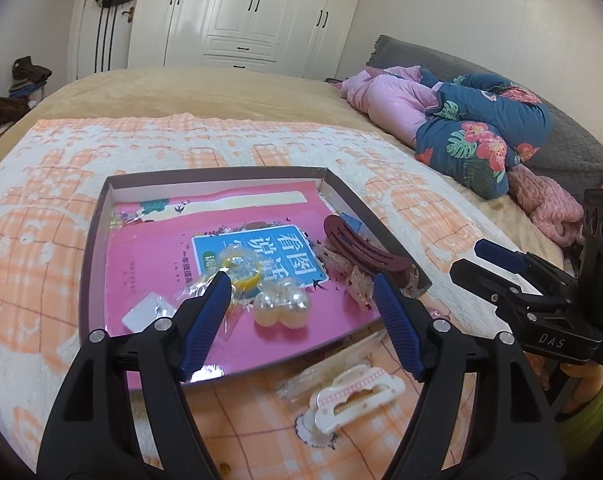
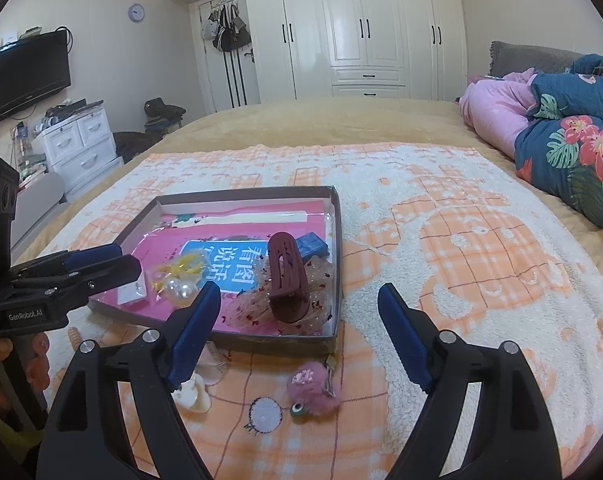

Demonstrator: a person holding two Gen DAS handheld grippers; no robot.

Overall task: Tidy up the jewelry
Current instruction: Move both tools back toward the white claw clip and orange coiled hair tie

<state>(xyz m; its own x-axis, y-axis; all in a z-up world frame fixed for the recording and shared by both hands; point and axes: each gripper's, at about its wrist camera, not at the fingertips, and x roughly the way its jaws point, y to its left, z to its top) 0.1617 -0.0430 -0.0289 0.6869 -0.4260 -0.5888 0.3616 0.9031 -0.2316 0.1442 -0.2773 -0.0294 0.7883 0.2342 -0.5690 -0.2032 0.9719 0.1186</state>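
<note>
Ribbed blue pads on the left claw point(image 1: 299, 280) spread wide and empty, right claw point(image 2: 299, 292) same, glossy maroon hair clip point(image 2: 287, 276) and pearly beads point(image 1: 281, 308) inside shallow cardboard tray point(image 2: 337, 264), fuzzy pink pompom point(image 2: 313, 390) on fleecy blanket point(image 2: 481, 248) just outside

Both black plastic grippers, left gripper point(image 1: 301, 286) and right gripper point(image 2: 299, 294), carry ribbed blue finger pads point(image 1: 205, 320), silver pivot screws and white lettering.
</note>
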